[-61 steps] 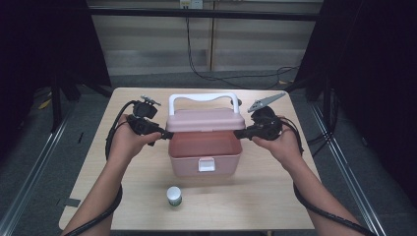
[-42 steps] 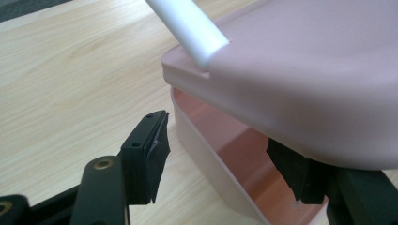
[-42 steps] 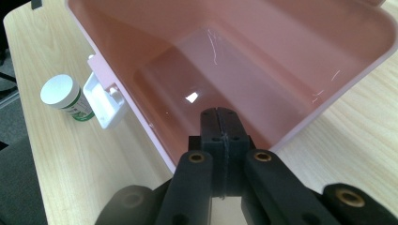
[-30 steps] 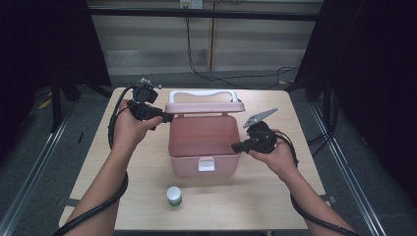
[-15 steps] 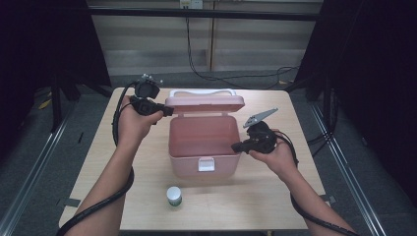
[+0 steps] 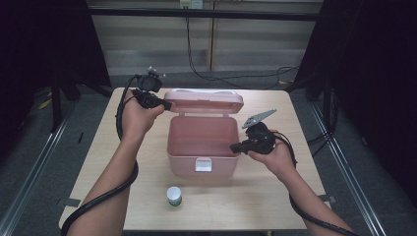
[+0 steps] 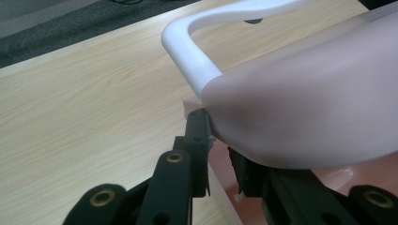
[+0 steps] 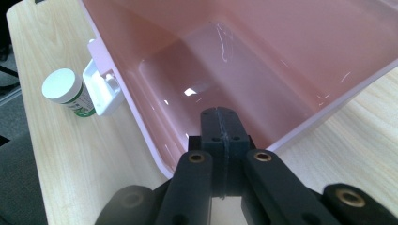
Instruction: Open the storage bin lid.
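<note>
A pink box point(image 6: 183, 162) stands open in the middle of the table, and its inside point(image 8: 225, 70) holds nothing. Its lid point(image 6: 204, 102) stands tipped back, with a white handle point(image 7: 202, 61) behind it. My left gripper point(image 6: 166, 104) is at the lid's left end; its jaws have just been closing and now pinch the lid's edge point(image 7: 220, 136). My right gripper point(image 6: 235, 146) is shut with nothing in it, its tips point(image 8: 220, 124) at the box's right rim. A small white-capped bottle point(image 6: 173, 195) stands in front of the box.
The box's white latch point(image 8: 101, 89) hangs on its front wall, close to the bottle point(image 8: 65, 91). Bare wooden tabletop point(image 6: 295, 196) lies on both sides of the box. Cables trail from both grippers along the forearms.
The lid has swung up and back from half open to upright, and my left gripper went with it. My right gripper left the lid and dropped to the box's right rim.
</note>
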Demonstrator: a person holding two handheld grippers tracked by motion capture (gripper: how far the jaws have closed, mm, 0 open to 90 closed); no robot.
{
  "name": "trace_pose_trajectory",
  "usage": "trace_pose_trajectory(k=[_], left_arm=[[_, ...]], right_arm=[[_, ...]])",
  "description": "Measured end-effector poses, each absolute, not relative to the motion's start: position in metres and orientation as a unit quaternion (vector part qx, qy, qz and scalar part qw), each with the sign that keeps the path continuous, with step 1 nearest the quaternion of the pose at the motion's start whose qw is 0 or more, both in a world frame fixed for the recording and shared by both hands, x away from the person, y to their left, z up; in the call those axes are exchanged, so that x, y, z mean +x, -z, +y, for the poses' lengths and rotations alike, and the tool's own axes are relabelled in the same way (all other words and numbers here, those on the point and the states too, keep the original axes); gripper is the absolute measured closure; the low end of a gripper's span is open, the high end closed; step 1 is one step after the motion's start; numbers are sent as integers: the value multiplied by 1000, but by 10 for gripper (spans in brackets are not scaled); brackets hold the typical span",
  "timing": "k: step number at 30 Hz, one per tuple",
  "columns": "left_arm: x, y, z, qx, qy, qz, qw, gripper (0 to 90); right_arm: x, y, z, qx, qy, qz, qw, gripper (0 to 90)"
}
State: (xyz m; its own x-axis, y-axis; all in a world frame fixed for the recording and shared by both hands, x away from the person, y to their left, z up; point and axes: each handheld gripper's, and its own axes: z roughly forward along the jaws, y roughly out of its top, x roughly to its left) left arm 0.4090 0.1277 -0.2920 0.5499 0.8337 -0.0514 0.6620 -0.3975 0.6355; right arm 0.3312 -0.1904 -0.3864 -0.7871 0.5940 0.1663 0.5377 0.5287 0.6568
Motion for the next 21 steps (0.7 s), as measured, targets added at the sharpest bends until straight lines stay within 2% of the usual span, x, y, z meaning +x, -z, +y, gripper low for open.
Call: trace_pose_trajectory(k=[21], left_arm=[[434, 279, 116, 815, -151, 485, 279, 832]], right_arm=[[328, 393, -184, 299, -360, 882, 50, 900]])
